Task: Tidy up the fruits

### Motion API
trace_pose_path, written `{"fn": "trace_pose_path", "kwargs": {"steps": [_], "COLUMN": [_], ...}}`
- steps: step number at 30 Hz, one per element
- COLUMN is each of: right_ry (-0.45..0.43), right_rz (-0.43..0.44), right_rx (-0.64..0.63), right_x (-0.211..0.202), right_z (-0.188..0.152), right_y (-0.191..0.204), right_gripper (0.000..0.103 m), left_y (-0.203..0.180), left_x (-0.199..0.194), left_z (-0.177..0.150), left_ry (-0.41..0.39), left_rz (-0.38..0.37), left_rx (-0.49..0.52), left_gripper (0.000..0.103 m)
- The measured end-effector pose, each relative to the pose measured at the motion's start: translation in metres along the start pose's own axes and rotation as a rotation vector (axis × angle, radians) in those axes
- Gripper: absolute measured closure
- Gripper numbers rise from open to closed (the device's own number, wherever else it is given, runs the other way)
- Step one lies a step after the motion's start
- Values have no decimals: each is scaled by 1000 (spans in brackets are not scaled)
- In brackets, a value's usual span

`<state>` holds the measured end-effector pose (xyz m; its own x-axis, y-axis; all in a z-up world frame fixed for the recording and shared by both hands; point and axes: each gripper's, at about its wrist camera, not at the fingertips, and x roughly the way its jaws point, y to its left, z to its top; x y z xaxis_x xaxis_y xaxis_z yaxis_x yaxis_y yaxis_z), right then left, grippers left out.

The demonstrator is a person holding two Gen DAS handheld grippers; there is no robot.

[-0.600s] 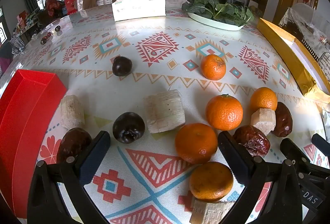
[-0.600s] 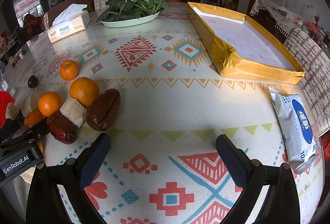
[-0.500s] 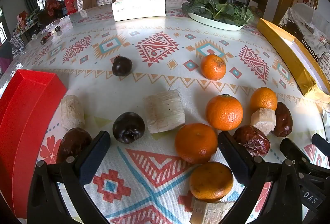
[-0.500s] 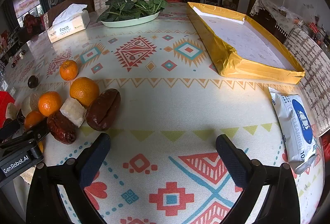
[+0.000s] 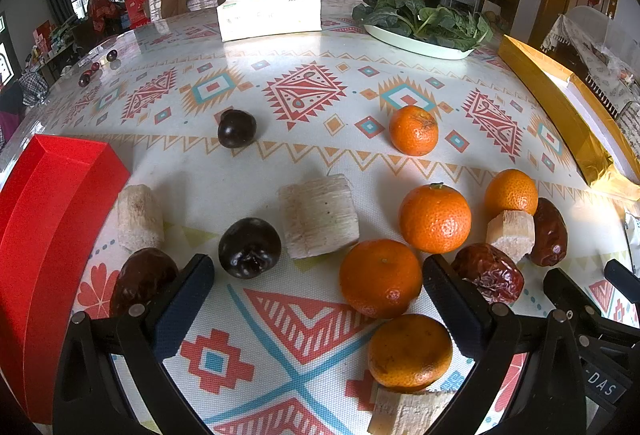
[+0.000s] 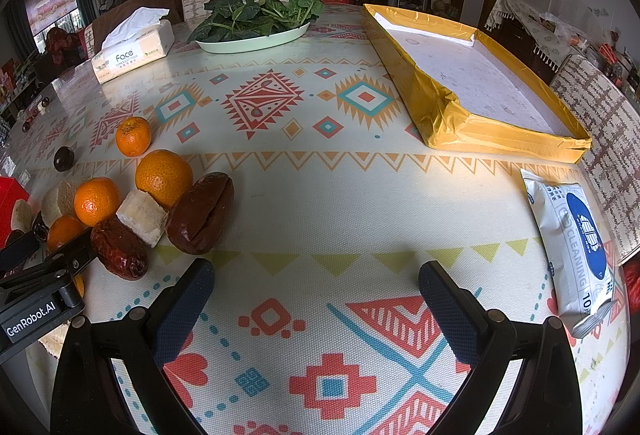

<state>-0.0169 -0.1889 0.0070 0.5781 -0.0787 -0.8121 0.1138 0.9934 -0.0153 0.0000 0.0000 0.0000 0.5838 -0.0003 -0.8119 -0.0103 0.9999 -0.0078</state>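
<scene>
No change from half a second back: fruit spread on the bench (image 5: 304, 47), nothing shifted. Nearest orange (image 5: 380, 277) sits between the left gripper (image 5: 316, 299) jaws, which are wide apart, no contact. Right gripper (image 6: 316, 299) jaws also released, over bare cloth. Red box (image 5: 48, 219) cut off at left edge. Pale chunk (image 5: 404, 413) at the bottom edge cropped, probably sugarcane.
</scene>
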Motion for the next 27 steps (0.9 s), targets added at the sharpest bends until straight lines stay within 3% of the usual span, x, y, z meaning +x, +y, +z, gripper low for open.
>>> {"fn": "trace_pose_path", "kwargs": {"steps": [19,22,27], "right_ry": [1,2,5], "right_rz": [-33,-39,-26], "right_rx": [50,59,45], "right_x": [1,1,0], "right_z": [-1,-1,-2], "right_y": [1,2,2], "right_gripper": [0,0,0], "left_y": [0,1,1], "left_x": [0,-3,-2], "left_z": [0,-3,-3], "left_ry": [0,33,63], "left_rz": [0,-49,-56], "left_rx": [0,64,81], "left_gripper": [0,0,0]}}
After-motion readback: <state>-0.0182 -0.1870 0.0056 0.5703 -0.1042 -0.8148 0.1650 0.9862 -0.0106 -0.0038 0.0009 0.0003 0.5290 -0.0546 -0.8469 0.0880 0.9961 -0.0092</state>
